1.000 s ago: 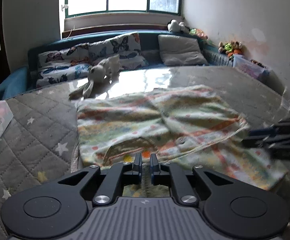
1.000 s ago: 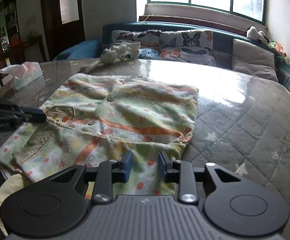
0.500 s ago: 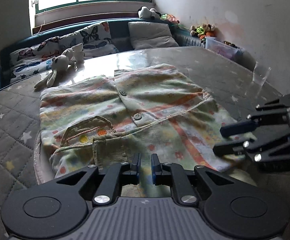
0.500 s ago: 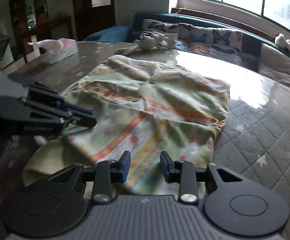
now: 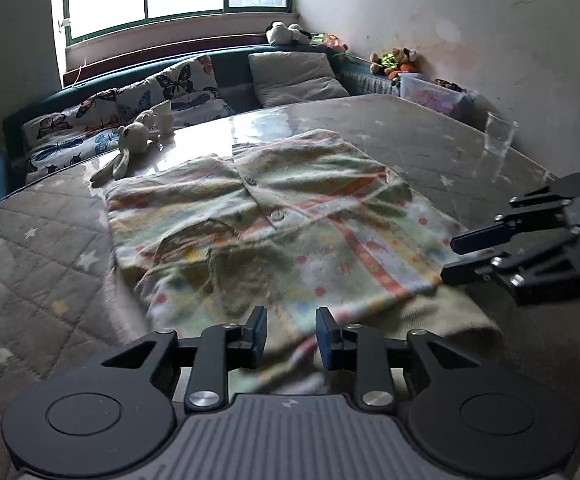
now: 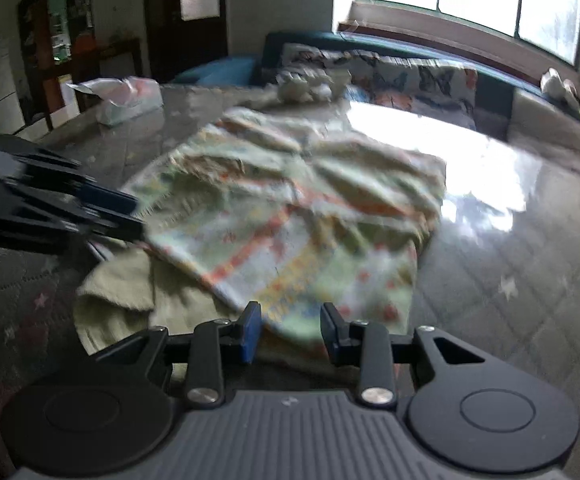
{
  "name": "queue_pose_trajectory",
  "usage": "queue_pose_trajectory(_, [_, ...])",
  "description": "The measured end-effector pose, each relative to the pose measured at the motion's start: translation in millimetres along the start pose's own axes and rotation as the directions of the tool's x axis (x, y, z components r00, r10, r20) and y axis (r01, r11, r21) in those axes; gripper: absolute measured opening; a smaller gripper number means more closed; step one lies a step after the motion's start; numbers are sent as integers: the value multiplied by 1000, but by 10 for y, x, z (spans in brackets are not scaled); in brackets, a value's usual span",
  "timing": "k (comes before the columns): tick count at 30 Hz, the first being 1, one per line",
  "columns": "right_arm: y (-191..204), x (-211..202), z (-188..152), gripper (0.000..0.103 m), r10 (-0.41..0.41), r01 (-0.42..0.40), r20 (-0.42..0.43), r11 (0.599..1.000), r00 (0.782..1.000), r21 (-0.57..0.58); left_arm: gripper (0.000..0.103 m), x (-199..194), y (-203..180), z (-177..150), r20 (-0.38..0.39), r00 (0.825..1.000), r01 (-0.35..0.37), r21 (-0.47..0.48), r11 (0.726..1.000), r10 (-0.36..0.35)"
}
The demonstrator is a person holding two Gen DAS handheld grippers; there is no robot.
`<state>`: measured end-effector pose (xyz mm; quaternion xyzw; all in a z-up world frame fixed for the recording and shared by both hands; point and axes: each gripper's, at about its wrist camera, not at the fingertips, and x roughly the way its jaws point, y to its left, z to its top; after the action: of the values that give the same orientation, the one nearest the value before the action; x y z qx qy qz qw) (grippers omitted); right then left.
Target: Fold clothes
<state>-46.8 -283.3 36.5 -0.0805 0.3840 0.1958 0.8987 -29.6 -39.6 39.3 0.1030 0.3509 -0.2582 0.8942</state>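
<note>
A small patterned button-up garment (image 5: 282, 216) in green, orange and white lies spread on the quilted table, its lower part folded up over the front; it also shows blurred in the right wrist view (image 6: 305, 216). A plain pale-green cloth (image 5: 449, 316) lies under its near edge. My left gripper (image 5: 291, 336) is open and empty, just over the near hem. My right gripper (image 6: 291, 330) is open and empty at the garment's near right corner. Each gripper shows in the other's view: the right one (image 5: 489, 256) by the garment's right edge, the left one (image 6: 102, 212) by its left edge.
A clear glass (image 5: 498, 136) stands at the table's far right. A stuffed rabbit (image 5: 130, 148) lies beyond the garment. A tissue box (image 6: 126, 100) sits at the left. A sofa with butterfly pillows (image 5: 130, 120) runs along the back under the window.
My left gripper has opened and let go of the garment's hem. Both grippers have drawn back toward the near edge. The right wrist view is now motion-blurred.
</note>
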Motion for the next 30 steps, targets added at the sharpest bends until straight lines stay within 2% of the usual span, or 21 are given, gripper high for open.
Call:
queue_pose_trajectory(1, [-6, 0, -34, 33, 1, -1, -7, 1000, 1000, 3, 31, -52, -9, -40, -3, 1000, 8, 17, 1000, -8])
queue_pose_trajectory(3, [-13, -51, -76, 33, 1, -1, 1, 1000, 1000, 1, 42, -147, -54, -132, -16, 999, 31, 65, 997, -30])
queue_pose_trajectory(5, [-32, -112, -95, 34, -4, 4, 9, 1000, 1000, -1, 45, -206, -127, -216, -29, 999, 48, 123, 991, -45])
queue_pose_trajectory(9, [-38, -174, -125, 40, -26, 26, -3, 999, 1000, -32, 47, -182, -345, -342, -19, 999, 40, 243, 969, -36])
queue_pose_trajectory(11, [-16, -186, -148, 40, -34, 33, -12, 998, 999, -58, 47, -131, -437, -370, -2, 1000, 28, 285, 958, -28])
queue_pose_trajectory(16, [45, -239, -210, 47, -41, 39, -13, 991, 999, -124, 47, -44, -604, -351, 75, 997, -25, 364, 931, -2])
queue_pose_trajectory(19, [88, -232, -245, 51, -41, 37, -15, 985, 999, -169, 42, -35, -587, -284, 99, 995, -23, 343, 939, -12])
queue_pose_trajectory(21, [124, -213, -241, 52, -33, 31, -7, 981, 999, -191, 30, -25, -539, -220, 105, 994, -10, 309, 951, -24])
queue_pose_trajectory(22, [146, -202, -235, 53, -28, 27, -2, 979, 1000, -203, 27, -19, -500, -186, 104, 994, -2, 286, 958, -29])
queue_pose_trajectory(24, [188, -180, -222, 56, -16, 18, 10, 974, 1000, -226, 12, -8, -422, -117, 103, 994, 15, 239, 971, -40])
queue_pose_trajectory(30, [317, -78, -143, 57, 33, -18, 48, 960, 998, -280, 10, 12, -212, 72, 105, 992, 58, 114, 992, -70])
